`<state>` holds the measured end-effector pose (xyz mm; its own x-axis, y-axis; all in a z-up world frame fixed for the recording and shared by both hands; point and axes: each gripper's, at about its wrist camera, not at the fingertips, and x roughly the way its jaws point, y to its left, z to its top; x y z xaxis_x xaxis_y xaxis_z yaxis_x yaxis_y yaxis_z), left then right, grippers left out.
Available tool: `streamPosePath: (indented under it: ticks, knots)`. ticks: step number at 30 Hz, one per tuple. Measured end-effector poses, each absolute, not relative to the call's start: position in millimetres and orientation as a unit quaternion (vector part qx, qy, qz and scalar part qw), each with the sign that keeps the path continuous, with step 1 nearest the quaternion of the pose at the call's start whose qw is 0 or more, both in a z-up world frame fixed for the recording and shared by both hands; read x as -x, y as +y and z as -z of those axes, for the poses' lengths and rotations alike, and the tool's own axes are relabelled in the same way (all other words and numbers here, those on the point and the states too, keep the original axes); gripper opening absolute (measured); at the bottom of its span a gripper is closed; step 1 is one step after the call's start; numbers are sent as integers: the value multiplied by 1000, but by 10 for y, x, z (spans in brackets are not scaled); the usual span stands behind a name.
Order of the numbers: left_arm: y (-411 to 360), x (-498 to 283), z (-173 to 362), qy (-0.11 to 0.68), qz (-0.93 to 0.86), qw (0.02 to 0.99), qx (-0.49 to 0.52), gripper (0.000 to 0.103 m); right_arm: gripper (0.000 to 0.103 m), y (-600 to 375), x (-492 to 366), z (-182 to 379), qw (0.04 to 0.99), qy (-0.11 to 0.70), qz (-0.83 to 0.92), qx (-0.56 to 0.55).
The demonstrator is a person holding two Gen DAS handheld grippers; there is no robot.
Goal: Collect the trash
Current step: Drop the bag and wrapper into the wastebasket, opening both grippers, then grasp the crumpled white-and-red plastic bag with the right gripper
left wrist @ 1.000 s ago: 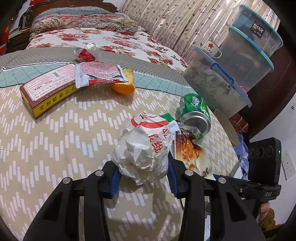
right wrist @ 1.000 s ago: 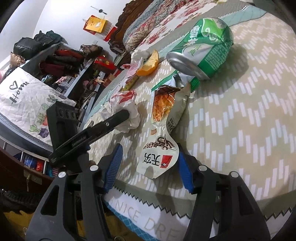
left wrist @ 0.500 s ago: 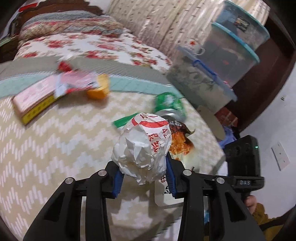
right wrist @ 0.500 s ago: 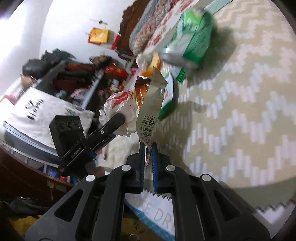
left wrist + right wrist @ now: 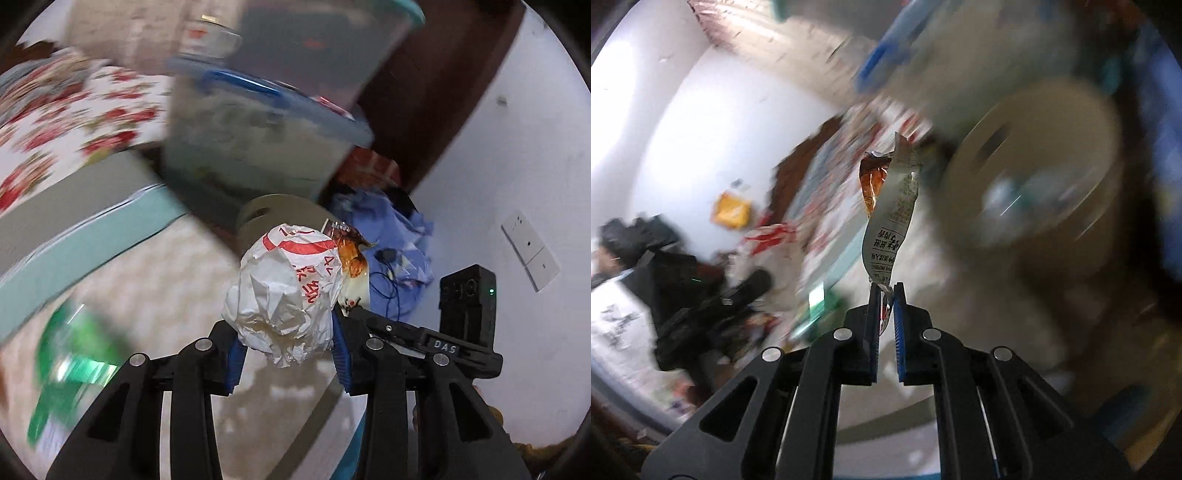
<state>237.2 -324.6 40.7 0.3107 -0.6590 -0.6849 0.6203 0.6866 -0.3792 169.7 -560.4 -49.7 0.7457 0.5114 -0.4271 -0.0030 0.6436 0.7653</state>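
Observation:
My left gripper (image 5: 286, 354) is shut on a crumpled white paper wrapper with red print (image 5: 286, 295), held up in the air over the bed's edge. My right gripper (image 5: 885, 291) is shut on the bottom edge of an empty snack packet (image 5: 890, 214), which stands up from the jaws. That packet (image 5: 352, 258) and the right gripper's body (image 5: 432, 343) show just right of the wrapper in the left wrist view. A round beige bin (image 5: 1034, 170) lies blurred ahead to the right, and its rim (image 5: 280, 206) shows behind the wrapper. A green can (image 5: 74, 354) lies blurred on the bedspread at lower left.
Stacked clear storage boxes with blue lids (image 5: 266, 122) stand beyond the bed. Blue cloth and a black cable (image 5: 391, 258) lie on the floor by the white wall (image 5: 498, 147). The floral bedding (image 5: 66, 122) is at the far left. The left gripper's body (image 5: 713, 306) is at left.
Both grippers swung away from the bed toward the bin, carrying their trash. The right gripper shut on the snack packet and lifted it off the bedspread. The can slid to the lower left.

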Motion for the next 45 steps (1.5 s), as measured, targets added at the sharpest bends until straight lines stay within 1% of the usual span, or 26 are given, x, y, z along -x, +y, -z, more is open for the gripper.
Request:
streamPosePath:
  ticks: [2,3,4,6,7,8,9,10,11,15,20,24,27,29,33,36,37,39,40,42,45]
  knots:
    - [-3644,-2533,-410,438,408,801,8,39,10,-5853,-1805,432,868,317,-110,-367]
    - [-3862,-2619,-405,437,409,801,-2,43,11,-5900,-1858,416,873,317,-98,-358]
    - [-4028,-2700,-394,434,406,804,-11,55,13,-5979,-1949,403,879,315,-80,-349]
    - [-4366,-2867,-317,437,391,809,-25,74,13,-6108,-2122,452,883,322,-56,-336]
    - [-4525,-2949,-244,442,383,810,-38,74,20,-6168,-2257,505,880,333,-42,-335]
    - [-4633,-3014,-187,448,375,810,-49,74,29,-6222,-2314,554,876,341,-31,-339]
    - [-4730,-3072,-101,460,363,808,-60,74,61,-6253,-2384,599,871,348,-19,-347]
    - [-4765,-3113,-27,472,356,804,-62,74,79,-6296,-2379,629,869,341,-11,-358]
    - [-4778,-3139,7,477,354,802,-58,74,79,-6323,-2317,624,874,322,-4,-363]
    - [-4430,-3029,-28,472,366,802,-26,74,78,-6382,-2150,589,886,295,4,-359]
    - [-3864,-2676,-148,460,377,804,-8,74,76,-6315,-2086,550,883,280,-12,-376]
    - [-3198,-2343,-228,448,372,813,11,74,74,-5915,-2089,341,889,279,-61,-359]
    - [-2548,-2167,-268,439,343,829,38,72,71,-5600,-2129,211,891,285,-96,-339]
    - [-2082,-2073,-276,433,311,844,57,72,69,-5283,-2173,86,892,290,-135,-318]
    - [-1031,-1915,-189,428,231,864,129,70,63,-4622,-2300,-110,886,306,-213,-277]
    - [-369,-1859,-61,428,182,864,192,70,58,-3918,-2468,-197,864,338,-288,-238]
    - [-180,-1854,-9,429,169,861,215,66,55,-3596,-2527,-219,856,351,-314,-215]
    - [118,-1845,78,430,153,853,254,62,51,-3061,-2644,-251,842,372,-351,-170]
    - [235,-1821,108,428,147,850,269,61,48,-2731,-2732,-259,831,385,-374,-144]
    - [376,-1754,134,418,145,850,285,61,47,-2161,-2957,-232,815,414,-391,-106]
    - [495,-1626,127,407,144,857,281,61,47,-1632,-3269,-134,798,452,-391,-85]
